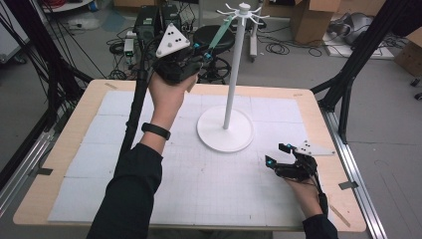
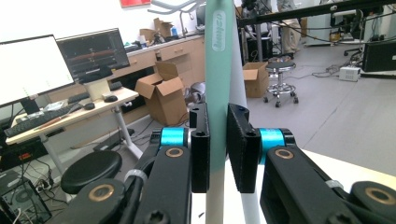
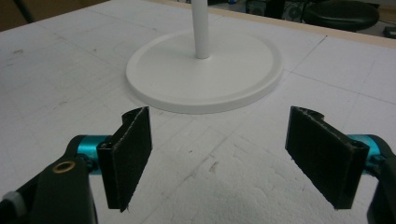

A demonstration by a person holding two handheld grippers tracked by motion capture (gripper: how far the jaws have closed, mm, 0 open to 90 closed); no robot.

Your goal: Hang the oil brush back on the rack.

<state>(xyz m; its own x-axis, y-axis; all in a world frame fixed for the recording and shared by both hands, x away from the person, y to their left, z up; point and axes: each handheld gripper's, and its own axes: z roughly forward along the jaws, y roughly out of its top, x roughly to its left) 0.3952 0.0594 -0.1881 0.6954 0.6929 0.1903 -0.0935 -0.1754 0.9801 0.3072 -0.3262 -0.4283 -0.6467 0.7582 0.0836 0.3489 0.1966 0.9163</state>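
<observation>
Left tongs (image 1: 205, 54) pinch mint-green strap (image 1: 219, 34), raised past surface's far edge, hanging from hook atop white stand (image 1: 232, 84). Strap looks light, limp, smooth; best held across flat, near free end. Right tongs (image 1: 277, 154) spread, empty, resting near right edge.

A grey floor (image 1: 388, 129) is seen around the table (image 1: 59, 149), strewn with cables. Cardboard boxes (image 1: 318, 20) are stacked at the upper right. In the left gripper view, monitors (image 2: 60, 60) on a desk (image 2: 70, 116) and black stools (image 2: 91, 170) are shown.
</observation>
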